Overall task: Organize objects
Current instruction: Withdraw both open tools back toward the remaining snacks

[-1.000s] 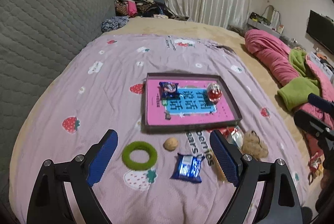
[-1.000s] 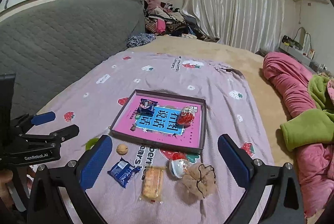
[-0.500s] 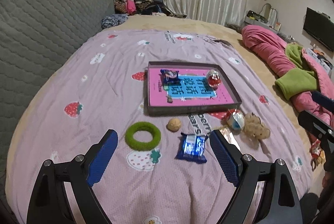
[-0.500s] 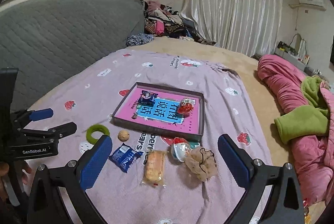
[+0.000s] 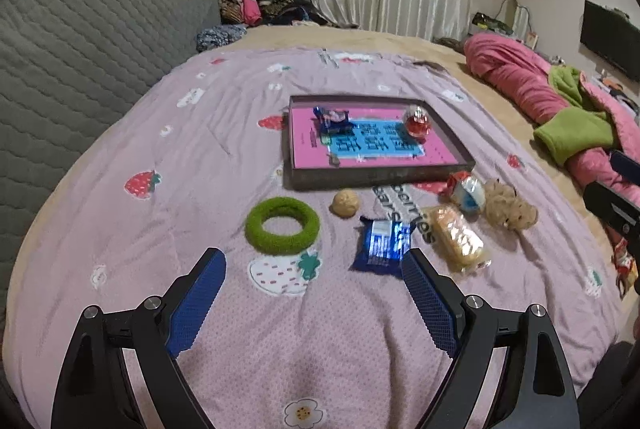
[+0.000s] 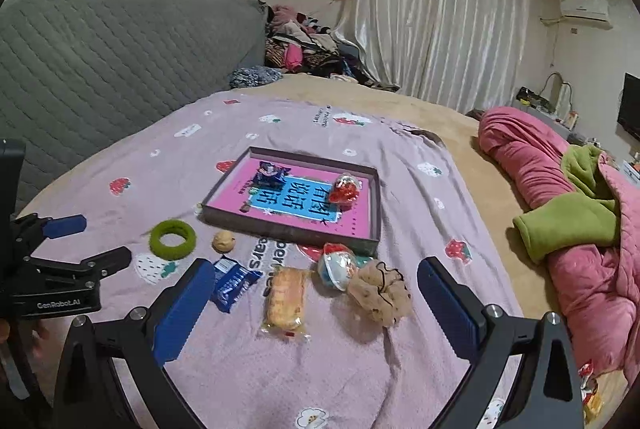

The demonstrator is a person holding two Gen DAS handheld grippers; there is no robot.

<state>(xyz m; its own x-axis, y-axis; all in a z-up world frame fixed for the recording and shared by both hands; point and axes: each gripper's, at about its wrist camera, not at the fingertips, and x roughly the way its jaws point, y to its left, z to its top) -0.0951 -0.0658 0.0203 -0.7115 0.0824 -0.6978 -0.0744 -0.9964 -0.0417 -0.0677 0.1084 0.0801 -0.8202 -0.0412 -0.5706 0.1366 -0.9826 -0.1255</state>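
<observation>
While both grippers hung over the bed with nothing in them, the left wrist view showed the left gripper spread wide above the blanket, its jaws bracketing bare cloth. The ring lay at twelve o'clock from the gap, the nut at one o'clock, and the blue packet just beside the right-hand pad. The tray sat farther off at twelve, already holding a snack and a red ball. The biscuit, capsule and scrunchie lay at two o'clock. To my mind the risk here was a pad snagging the packet's edge on the way to the ring and dragging it, since the two lie close together. In the right wrist view the right gripper was likewise spread and empty, with the biscuit, capsule and scrunchie between its pads and the packet against the left one. The left gripper showed at nine o'clock, so the two tools could knock together if both went for the middle. The soft blanket might bunch under a pinch, I judged. A grey headboard stood at ten o'clock, curtains at twelve, pink and green bedding at three.
</observation>
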